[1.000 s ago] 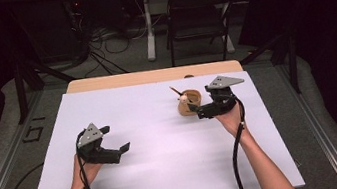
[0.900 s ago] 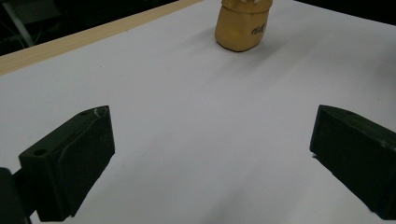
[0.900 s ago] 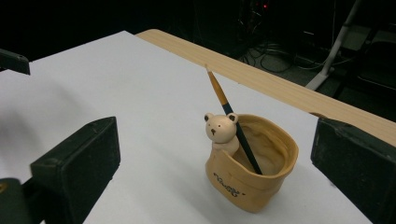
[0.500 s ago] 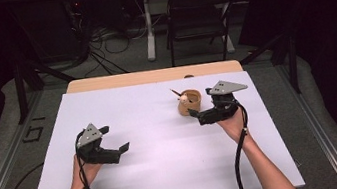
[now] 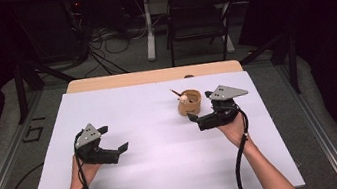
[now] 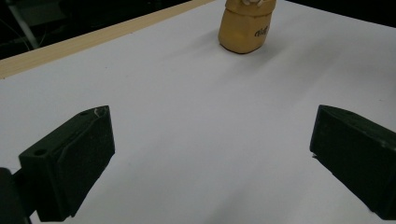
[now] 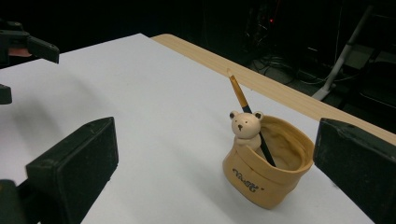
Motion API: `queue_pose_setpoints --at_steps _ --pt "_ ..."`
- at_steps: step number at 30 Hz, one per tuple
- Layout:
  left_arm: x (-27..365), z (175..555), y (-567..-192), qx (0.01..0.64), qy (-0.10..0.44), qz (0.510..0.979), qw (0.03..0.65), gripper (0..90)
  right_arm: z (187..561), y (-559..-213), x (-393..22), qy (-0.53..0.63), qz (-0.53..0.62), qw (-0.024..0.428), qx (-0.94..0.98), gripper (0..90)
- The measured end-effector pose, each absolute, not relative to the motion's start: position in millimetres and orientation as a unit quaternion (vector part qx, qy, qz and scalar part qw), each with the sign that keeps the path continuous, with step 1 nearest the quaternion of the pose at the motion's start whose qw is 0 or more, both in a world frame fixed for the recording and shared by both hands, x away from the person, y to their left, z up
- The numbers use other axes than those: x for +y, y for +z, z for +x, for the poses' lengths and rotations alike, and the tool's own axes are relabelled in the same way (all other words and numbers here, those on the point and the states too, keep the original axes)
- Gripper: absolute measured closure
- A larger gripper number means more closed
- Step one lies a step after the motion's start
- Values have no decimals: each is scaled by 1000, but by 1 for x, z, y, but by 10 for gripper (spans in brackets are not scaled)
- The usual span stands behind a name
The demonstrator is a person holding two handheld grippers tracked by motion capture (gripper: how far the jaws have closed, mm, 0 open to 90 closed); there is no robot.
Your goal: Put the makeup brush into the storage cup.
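While the left gripper (image 5: 113,139) stays, the right gripper (image 5: 200,113) has lowered beside the cup (image 5: 189,102).

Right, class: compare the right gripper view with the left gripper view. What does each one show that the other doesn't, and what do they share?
Right gripper view alone: the cup's open mouth, the little bear figure on its rim, the pencil leaning inside, and the other claw far off at the left edge.

Left gripper view alone: the tan cup from low down, its top cut off by the frame.

Both share: the cup on the white table top, the wooden edge strip, and two black jaws standing wide apart.
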State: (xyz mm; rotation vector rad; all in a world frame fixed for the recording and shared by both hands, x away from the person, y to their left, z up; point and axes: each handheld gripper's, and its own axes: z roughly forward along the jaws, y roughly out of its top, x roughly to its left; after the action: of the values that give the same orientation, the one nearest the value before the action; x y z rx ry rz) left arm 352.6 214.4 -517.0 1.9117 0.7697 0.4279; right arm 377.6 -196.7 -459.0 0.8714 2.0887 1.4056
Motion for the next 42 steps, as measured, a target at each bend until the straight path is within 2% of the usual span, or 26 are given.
queue_pose_setpoints --at_steps 24,42 --pt "235 331 -518 324 202 764 521 0 335 -470 -203 541 297 256 743 0" --pt "251 304 -524 325 225 748 534 0 300 -488 -223 544 303 278 731 0"
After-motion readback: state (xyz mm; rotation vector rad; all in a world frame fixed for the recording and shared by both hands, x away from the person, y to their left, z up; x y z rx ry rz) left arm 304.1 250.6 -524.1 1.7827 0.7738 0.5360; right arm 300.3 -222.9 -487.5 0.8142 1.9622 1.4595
